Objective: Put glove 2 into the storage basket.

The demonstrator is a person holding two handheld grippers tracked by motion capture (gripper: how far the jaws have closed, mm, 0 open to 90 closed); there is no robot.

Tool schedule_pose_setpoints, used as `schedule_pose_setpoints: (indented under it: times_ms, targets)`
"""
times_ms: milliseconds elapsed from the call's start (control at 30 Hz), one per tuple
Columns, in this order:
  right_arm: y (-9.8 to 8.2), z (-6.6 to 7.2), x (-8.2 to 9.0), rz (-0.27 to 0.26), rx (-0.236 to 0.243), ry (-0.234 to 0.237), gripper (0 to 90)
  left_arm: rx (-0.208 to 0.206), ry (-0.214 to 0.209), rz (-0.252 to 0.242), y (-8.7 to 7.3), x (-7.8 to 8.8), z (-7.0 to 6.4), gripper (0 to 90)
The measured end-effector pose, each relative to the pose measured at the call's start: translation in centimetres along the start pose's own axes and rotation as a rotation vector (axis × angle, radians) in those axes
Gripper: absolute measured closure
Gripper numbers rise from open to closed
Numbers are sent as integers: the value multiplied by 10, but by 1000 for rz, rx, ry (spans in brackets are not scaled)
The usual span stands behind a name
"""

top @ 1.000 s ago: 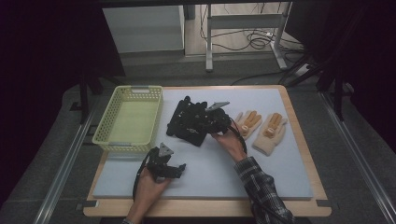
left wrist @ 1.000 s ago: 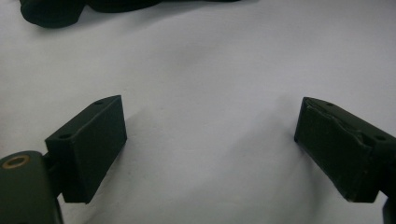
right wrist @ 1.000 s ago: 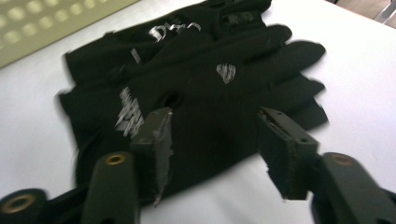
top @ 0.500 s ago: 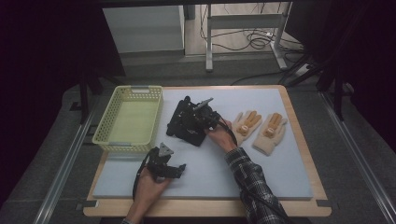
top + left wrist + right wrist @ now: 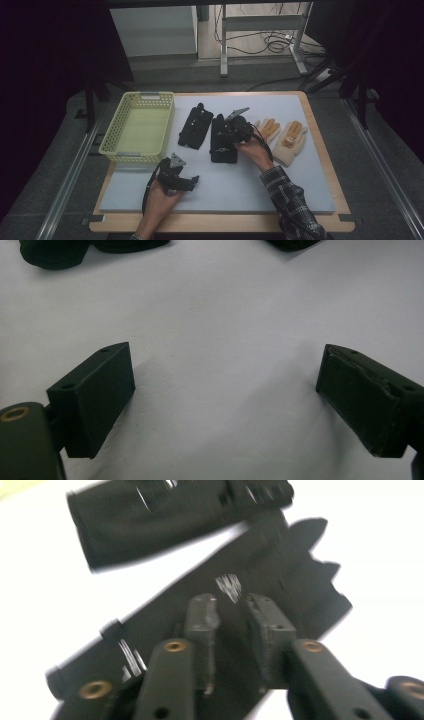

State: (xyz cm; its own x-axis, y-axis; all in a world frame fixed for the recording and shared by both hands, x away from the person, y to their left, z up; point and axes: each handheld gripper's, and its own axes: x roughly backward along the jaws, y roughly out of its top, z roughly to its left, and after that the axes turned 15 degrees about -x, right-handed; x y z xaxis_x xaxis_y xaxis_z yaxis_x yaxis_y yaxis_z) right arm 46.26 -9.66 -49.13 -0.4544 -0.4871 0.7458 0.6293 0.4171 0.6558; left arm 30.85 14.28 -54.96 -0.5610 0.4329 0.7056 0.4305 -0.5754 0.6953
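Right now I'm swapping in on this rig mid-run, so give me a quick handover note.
Left hand-held gripper: open, nothing between its jaws, resting on the mat near the front edge.
Right hand-held gripper: jaws narrow, just reopening over the nearer black glove; no grip visible.
Second black glove lies beside it; two tan gloves lie right of both.
Yellow basket: nothing in it.
Left: probably all four gloves still to move.
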Motion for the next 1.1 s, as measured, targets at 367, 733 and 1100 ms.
schedule_pose_setpoints:
  times_ms: [367, 733, 1100]
  targets:
    - [41, 35, -60, -34, -14, 45, 414, 2, -2, -1, 0, 0, 0, 87]
    - [62, 37, -110, 38, -64, -2, 351, 1, -2, -2, 0, 0, 0, 85]
    - [60, 54, -101, 56, -13, -7, 781, 1, -2, -1, 0, 0, 0, 85]
